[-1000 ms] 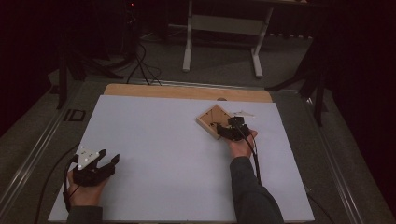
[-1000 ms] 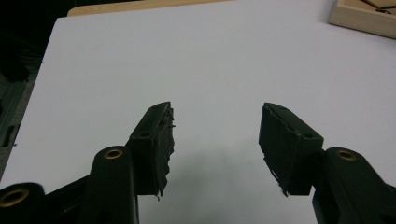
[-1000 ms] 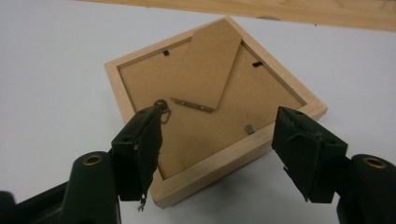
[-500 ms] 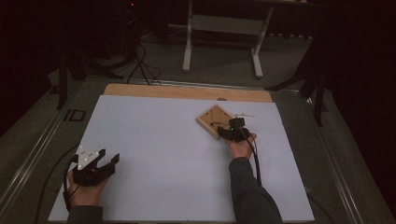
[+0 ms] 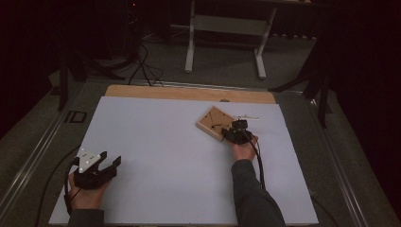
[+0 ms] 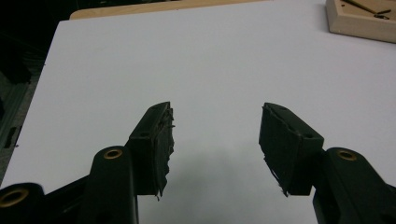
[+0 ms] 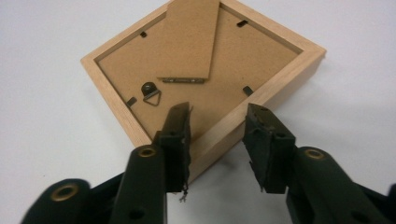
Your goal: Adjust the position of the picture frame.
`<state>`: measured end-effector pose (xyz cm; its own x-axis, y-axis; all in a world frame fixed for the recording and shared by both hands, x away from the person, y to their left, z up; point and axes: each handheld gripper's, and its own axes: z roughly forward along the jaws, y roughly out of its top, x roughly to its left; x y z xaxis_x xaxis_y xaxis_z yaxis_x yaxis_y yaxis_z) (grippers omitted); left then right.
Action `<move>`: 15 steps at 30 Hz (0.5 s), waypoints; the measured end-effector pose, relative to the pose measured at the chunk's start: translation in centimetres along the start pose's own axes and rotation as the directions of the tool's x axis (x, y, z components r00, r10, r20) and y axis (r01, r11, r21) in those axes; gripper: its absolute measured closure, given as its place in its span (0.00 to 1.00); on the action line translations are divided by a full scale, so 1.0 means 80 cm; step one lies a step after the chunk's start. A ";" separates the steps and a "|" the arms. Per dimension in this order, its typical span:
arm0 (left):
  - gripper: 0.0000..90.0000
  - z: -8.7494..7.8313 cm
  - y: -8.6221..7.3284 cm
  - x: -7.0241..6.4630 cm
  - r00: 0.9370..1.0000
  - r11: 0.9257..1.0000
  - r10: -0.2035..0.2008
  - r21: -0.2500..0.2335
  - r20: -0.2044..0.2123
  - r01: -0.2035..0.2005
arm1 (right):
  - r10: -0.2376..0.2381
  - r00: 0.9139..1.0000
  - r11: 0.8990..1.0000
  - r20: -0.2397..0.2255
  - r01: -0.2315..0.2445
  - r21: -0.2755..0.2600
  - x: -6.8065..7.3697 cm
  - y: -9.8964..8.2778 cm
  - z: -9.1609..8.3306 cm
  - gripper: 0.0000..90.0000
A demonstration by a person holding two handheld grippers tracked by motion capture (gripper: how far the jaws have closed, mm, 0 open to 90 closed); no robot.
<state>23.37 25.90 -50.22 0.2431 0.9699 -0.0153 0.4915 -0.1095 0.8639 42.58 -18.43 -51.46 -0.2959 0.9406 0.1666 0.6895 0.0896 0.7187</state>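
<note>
A wooden picture frame (image 5: 215, 122) lies face down on the white table top (image 5: 165, 156), with its brown backboard, stand flap and hanging ring (image 7: 151, 95) up. My right gripper (image 5: 231, 132) straddles the frame's near rail (image 7: 219, 135): one jaw over the backboard, the other outside the rail. These jaws have just been closing; a small gap still shows at the pads, so the right gripper (image 7: 219, 112) is open. My left gripper (image 5: 111, 158) rests at the near left, open, with bare table between its jaws (image 6: 215, 108). The frame (image 6: 362, 18) shows far off.
A wooden strip (image 5: 189, 92) runs along the table's far edge. A small pale object (image 5: 248, 117) lies just right of the frame. Beyond the table a metal stand (image 5: 227, 23) and cables (image 5: 142, 66) sit on the dark floor.
</note>
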 end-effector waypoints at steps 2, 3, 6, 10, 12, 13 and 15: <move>0.49 0.000 0.000 -0.001 1.000 1.000 0.001 -0.002 0.001 -0.001 | -0.006 1.000 1.000 -0.002 0.006 0.001 0.001 0.000 0.000 0.72; 0.49 0.000 0.000 -0.001 1.000 1.000 0.002 -0.001 0.002 -0.002 | -0.011 1.000 1.000 -0.002 0.011 0.000 0.002 0.000 0.000 0.73; 0.49 0.000 0.000 -0.001 1.000 1.000 0.003 -0.002 0.000 -0.003 | -0.024 1.000 1.000 -0.003 0.024 0.001 0.004 0.001 0.000 0.76; 0.49 -0.002 0.000 -0.002 1.000 1.000 0.004 -0.009 -0.003 -0.004 | -0.045 0.999 0.999 -0.001 0.045 -0.001 0.007 0.001 0.000 0.81; 0.49 -0.003 0.000 -0.002 1.000 1.000 0.005 -0.012 -0.004 -0.005 | -0.050 0.999 0.999 0.000 0.050 -0.001 0.009 0.001 0.000 0.83; 0.49 -0.003 0.000 -0.001 1.000 1.000 0.005 -0.013 -0.004 -0.005 | -0.050 0.999 0.999 0.000 0.050 -0.001 0.009 0.001 0.000 0.83; 0.50 -0.003 0.000 -0.002 1.000 1.000 0.006 -0.014 -0.006 -0.007 | -0.061 0.998 0.998 0.006 0.061 -0.003 0.011 0.001 0.000 0.85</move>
<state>23.13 25.83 -50.05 0.2414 0.9704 -0.0068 0.4779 -0.1128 0.8712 42.38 -17.62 -51.30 -0.3334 0.9353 0.1187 0.6684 0.1457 0.7294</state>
